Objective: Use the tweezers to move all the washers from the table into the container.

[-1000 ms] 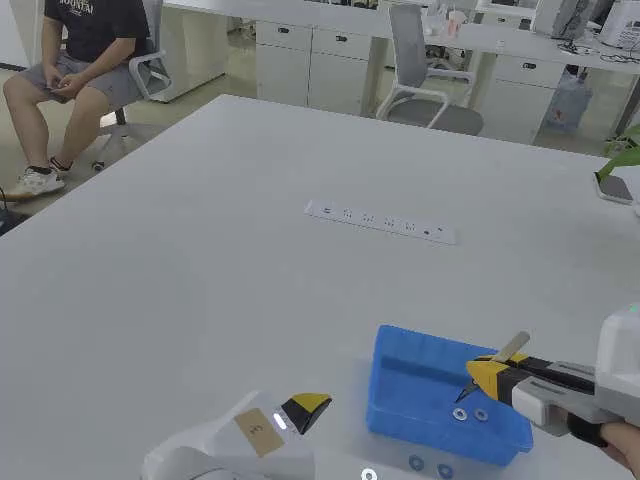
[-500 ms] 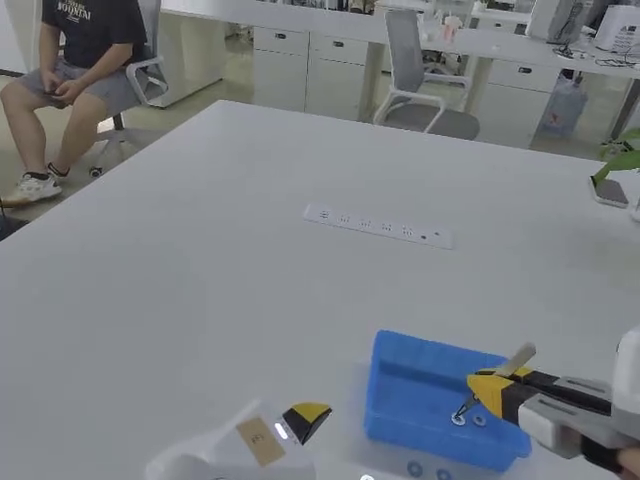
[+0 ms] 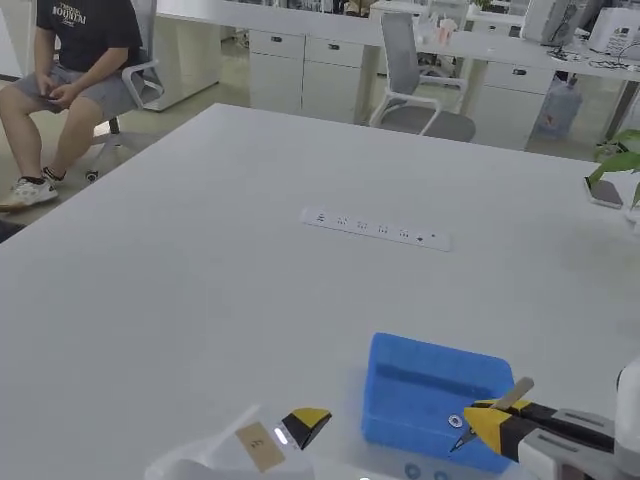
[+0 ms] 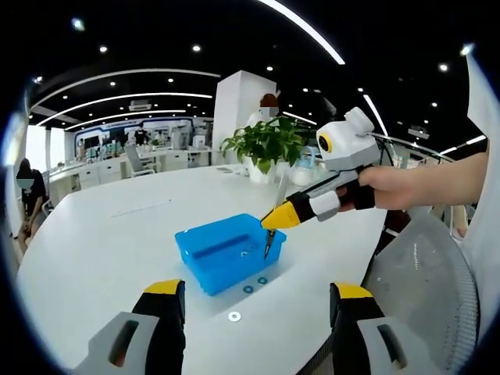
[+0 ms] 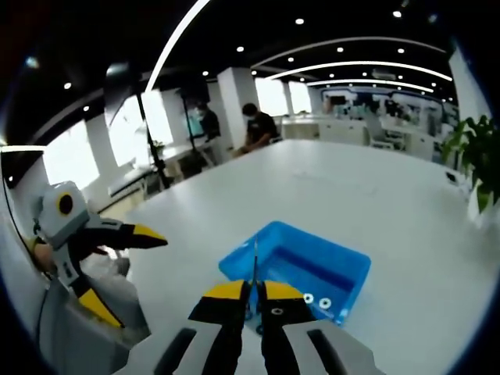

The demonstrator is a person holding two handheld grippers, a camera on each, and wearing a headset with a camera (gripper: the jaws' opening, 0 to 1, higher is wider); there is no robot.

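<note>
Tweezers (image 5: 255,258) are sticking out from the right tongs (image 5: 251,291), whose two jaws are pressing together on the handle. The thin tips are reaching forward and down over the blue container (image 5: 312,242) just ahead of them. Holding the tool this way is, I judge, letting the person aim a fine point at flat pieces that the wide jaws could not lift themselves. Whether the tips are carrying a washer is too small to tell.

Two washers (image 5: 308,298) are lying on the container's floor, just right of the tongs' tips in the right gripper view. They are small silvery rings with a dark hole, flat against the blue plastic.

The left tongs (image 4: 256,287) are hanging with jaws wide apart and gripping nothing, low over the white table (image 4: 117,234), with the container just beyond them. Probably they are waiting nearby to steady it.

Loose washers (image 4: 234,316) are lying on the table between the left tongs and the container's near wall. One pale ring is closest to the jaws, with two bluish-looking rings just beyond it. The job is looking only partly done.
</note>
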